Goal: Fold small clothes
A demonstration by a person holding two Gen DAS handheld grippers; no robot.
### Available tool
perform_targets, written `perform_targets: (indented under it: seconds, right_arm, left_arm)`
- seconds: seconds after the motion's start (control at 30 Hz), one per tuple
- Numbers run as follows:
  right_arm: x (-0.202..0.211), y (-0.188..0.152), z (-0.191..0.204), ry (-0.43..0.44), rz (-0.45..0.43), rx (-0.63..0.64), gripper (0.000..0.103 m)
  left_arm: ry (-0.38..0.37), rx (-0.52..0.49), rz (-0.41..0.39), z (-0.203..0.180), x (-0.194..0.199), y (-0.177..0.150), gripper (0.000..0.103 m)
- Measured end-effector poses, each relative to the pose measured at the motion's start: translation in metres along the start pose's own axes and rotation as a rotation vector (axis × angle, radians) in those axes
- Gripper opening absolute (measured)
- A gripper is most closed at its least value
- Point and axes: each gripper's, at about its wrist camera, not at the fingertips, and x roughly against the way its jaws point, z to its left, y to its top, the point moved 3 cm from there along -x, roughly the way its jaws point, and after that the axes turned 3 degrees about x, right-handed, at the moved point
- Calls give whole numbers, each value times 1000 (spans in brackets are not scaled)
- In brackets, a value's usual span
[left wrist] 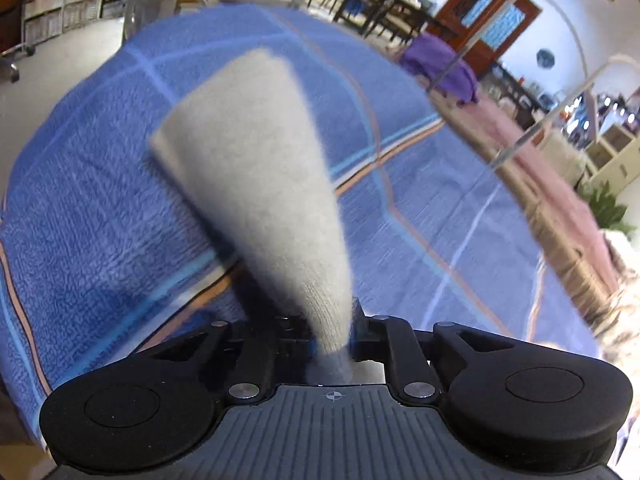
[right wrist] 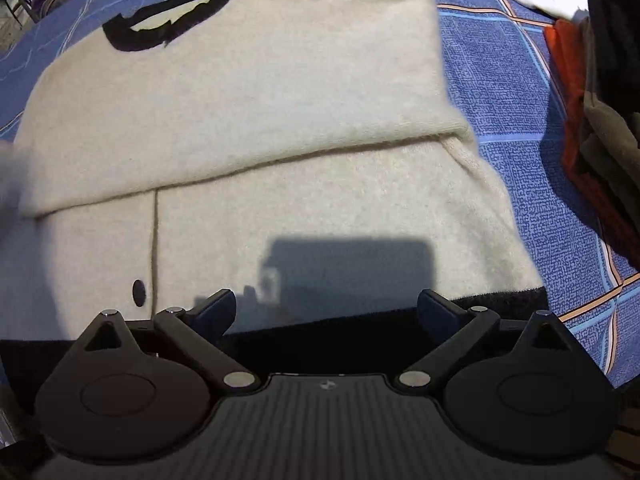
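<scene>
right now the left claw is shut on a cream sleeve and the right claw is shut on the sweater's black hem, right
Not quite. The left claw is indeed shut on the cream sleeve, but the right claw is open: the right wrist view shows its fingers spread wide above the sweater's black hem, gripping nothing.

From my right wrist view, the cardigan [right wrist: 248, 128] lies flat on the bedspread [right wrist: 520, 184], its collar [right wrist: 168, 20] toward the far edge and its hem band [right wrist: 360, 332] nearest me, with a sleeve [right wrist: 240, 120] folded across the body. The right gripper [right wrist: 326, 312] hovers over the hem. A pile of clothes [right wrist: 600, 128] sits at the right edge. From my left wrist view, the left gripper [left wrist: 332, 340] holds a sleeve end above the bedspread.
</scene>
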Motion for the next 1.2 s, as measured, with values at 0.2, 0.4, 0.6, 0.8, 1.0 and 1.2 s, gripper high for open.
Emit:
perform_targets:
  seconds: [0.2, 0.4, 0.6, 0.8, 1.0, 1.2]
  right_arm:
    - [3, 7, 9, 59, -25, -11, 98]
    - [3, 27, 9, 121, -61, -4, 98]
    - [11, 33, -17, 115, -102, -39, 98]
    - [13, 24, -70, 63, -91, -168, 98]
    - [10, 34, -86, 105, -110, -225, 98]
    - [6, 109, -21, 415, -140, -216, 98]
  left_arm:
    - [1, -41, -119, -39, 41, 37, 76]
    - [-74, -243, -180, -162, 53, 19, 76]
    - [-179, -553, -68, -315, 17, -135, 90]
    - [-213, -1022, 191, -375, -30, -313, 103]
    - [-225, -1025, 205, -344, -14, -318, 103]
    - [-99, -825, 127, -287, 2, -227, 103]
